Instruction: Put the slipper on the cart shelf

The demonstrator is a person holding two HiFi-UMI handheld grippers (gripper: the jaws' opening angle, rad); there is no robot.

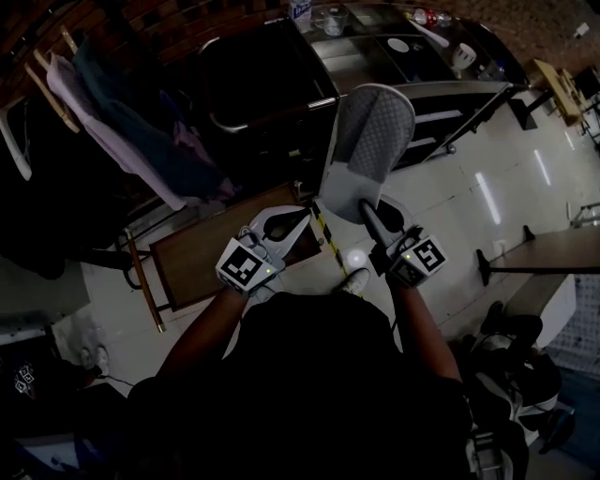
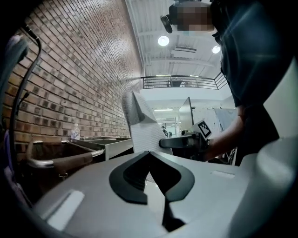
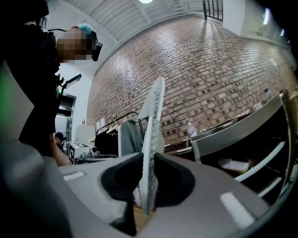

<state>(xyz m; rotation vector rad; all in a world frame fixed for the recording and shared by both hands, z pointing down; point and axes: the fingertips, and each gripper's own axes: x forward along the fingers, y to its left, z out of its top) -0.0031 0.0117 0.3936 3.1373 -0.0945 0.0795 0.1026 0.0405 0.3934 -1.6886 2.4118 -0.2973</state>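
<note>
1. Writing showed only on the label of one bottle (image 1: 300, 9) at the top of the cart (image 1: 441, 89), and it was too small to read.
2. Each gripper had one cube with black and white square marks on it, and these had no words.
3. One grey slipper (image 1: 370, 141) was up in the air, out in front of the person.
4. Its toe end reached over the near edge of the cart, and it did not lie on any shelf.
5. The right gripper (image 1: 367, 211) had its jaws pinched tight on the heel end of the slipper, with the sole squeezed between the two black pads.
6. The left gripper (image 1: 302, 217) had its jaws closed together with nothing in them, just beside the slipper.
7. One brown wooden bench (image 1: 206, 258) stood below the two grippers.
8. Several clothes (image 1: 122, 122) hung in a row at the left, close to the bench.
9. At the right, the white floor (image 1: 459, 197) lay open between the cart and one brown table (image 1: 548, 251).
</note>
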